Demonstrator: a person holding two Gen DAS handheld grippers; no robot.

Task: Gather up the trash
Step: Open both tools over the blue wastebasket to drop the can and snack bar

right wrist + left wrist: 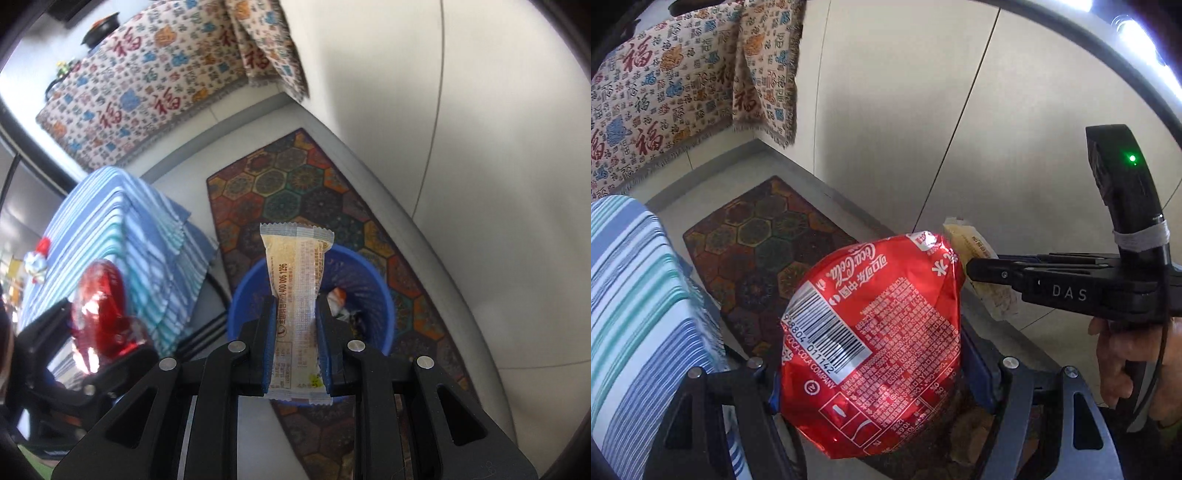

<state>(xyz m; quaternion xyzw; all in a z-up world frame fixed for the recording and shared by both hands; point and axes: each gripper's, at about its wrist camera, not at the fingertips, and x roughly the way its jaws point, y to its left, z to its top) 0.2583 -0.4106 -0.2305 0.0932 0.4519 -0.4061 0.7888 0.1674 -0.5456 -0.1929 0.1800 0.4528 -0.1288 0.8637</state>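
My L gripper [875,373] is clamped on a crumpled red Coca-Cola bottle label/wrapper [875,332], pads pressing both sides, jaws fairly wide bc the thing is bulky. My R gripper [297,347] is squeezed tight on a pale yellow snack wrapper [297,295], which stands upright between the blue pads [271,347], top end sticking up past them. In L view the R gripper comes in from the right w/ the same wrapper, just beside the red one, hand [1123,354] on its handle. Right under/behind the snack wrapper: blue trash bin [384,295], some trash already inside. Bin sits on a hexagon-pattern rug [295,177]. Left of bin, close: blue/teal striped cloth over a box-like thing [122,236], small figurine [37,264] on top. Farther back: patterned cloth w/ red characters [147,85] draped over furniture. Pale tile floor [498,147] to the right
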